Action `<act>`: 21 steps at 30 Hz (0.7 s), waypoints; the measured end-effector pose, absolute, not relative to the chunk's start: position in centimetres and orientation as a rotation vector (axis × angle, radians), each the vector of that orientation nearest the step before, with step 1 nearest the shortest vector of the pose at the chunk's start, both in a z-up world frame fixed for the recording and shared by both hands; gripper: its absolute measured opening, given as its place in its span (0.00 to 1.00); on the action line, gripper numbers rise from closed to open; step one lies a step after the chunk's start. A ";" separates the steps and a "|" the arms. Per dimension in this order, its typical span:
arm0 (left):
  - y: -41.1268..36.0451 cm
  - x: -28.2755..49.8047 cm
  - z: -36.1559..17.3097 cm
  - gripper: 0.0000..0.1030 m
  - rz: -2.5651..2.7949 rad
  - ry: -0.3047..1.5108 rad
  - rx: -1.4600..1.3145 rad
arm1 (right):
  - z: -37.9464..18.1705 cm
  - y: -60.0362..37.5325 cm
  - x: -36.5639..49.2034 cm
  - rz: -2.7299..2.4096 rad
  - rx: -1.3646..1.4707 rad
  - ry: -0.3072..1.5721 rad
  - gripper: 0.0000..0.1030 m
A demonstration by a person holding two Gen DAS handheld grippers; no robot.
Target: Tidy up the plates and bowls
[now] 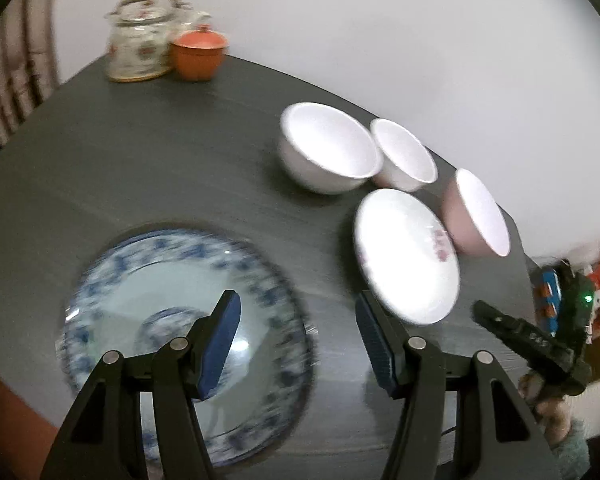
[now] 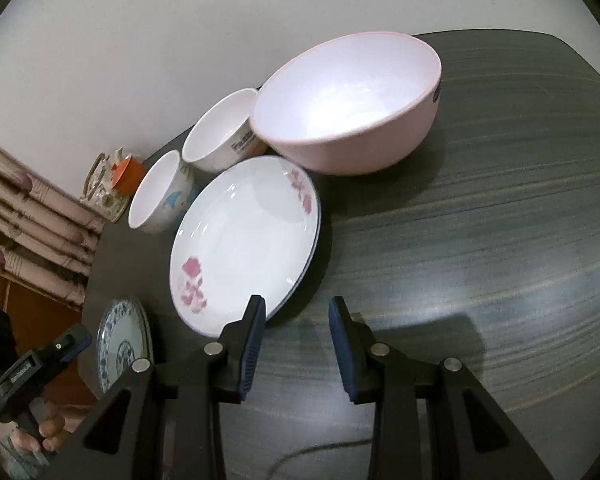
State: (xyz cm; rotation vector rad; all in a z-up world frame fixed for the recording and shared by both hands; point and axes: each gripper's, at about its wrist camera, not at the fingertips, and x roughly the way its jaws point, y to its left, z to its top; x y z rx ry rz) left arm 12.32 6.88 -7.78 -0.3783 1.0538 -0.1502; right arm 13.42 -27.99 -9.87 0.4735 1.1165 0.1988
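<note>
Fingers (image 2: 252, 344) of the right gripper (image 2: 296, 344) stood apart, empty, at the rose plate (image 2: 244, 240) rim; left gripper (image 1: 296, 344) likewise agape above the blue plate (image 1: 180, 280). A low, level rim approach seemed best.

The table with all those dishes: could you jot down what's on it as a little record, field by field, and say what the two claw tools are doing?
surface: dark grey table
plates: blue-patterned plate; white plate with pink flowers, seemingly atop another plate
bowls: large pink bowl; two smaller white bowls
other items: glass teapot, orange lidded cup at far edge
left gripper: open, above blue-patterned plate, holding nothing
right gripper: open, by flowered plate's edge, holding nothing
</note>
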 end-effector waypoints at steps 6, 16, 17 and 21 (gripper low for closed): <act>3.7 16.2 -9.3 0.53 -0.214 1.112 -0.411 | -10.9 -28.0 15.9 0.222 0.482 1.119 0.33; 1.5 20.6 -12.6 0.44 -0.235 1.207 -0.496 | -12.8 -28.7 18.7 0.257 0.527 1.138 0.33; 1.5 20.9 -12.9 0.41 -0.236 1.217 -0.503 | -13.0 -28.7 18.9 0.257 0.529 1.141 0.33; 1.4 21.4 -13.6 0.35 -0.233 1.240 -0.523 | -13.3 -28.7 19.2 0.267 0.528 1.143 0.32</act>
